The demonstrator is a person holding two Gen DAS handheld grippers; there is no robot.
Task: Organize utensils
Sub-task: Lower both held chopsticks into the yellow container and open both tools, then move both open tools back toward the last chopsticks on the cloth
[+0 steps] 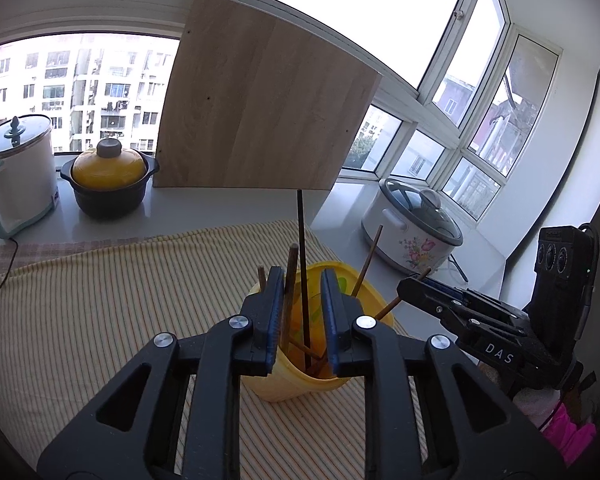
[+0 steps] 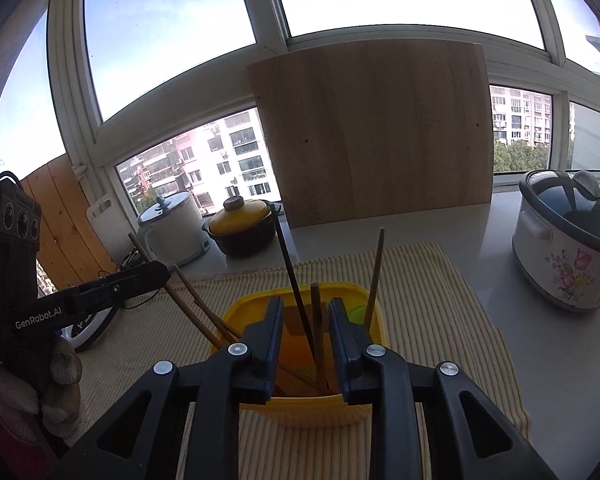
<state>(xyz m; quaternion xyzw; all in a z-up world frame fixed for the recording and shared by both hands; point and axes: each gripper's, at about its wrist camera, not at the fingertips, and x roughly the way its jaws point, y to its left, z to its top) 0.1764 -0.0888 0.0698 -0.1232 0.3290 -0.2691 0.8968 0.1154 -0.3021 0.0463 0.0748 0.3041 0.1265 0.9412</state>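
Note:
A yellow cup (image 1: 296, 384) (image 2: 312, 406) stands on a striped cloth and holds several chopsticks. In the left wrist view my left gripper (image 1: 302, 280) hovers over the cup's rim with its jaws apart. A brown chopstick (image 1: 291, 268) and a black chopstick (image 1: 301, 232) rise between the pads, and neither is pinched. My right gripper (image 2: 306, 306) (image 1: 410, 282) comes in from the other side, jaws also apart, with the black chopstick (image 2: 284, 248) and a brown chopstick (image 2: 315, 308) standing loose between them. The left gripper (image 2: 160, 272) shows at the left of the right wrist view, held by a gloved hand (image 2: 60, 376).
The striped cloth (image 1: 100, 300) (image 2: 440, 320) covers a white counter by the windows. A wooden board (image 1: 260, 112) (image 2: 380, 132) leans behind the cup. A floral cooker (image 1: 412, 236) (image 2: 568, 248), a yellow-lidded pot (image 1: 108, 176) (image 2: 240, 224) and a white kettle (image 1: 16, 172) stand on the sill.

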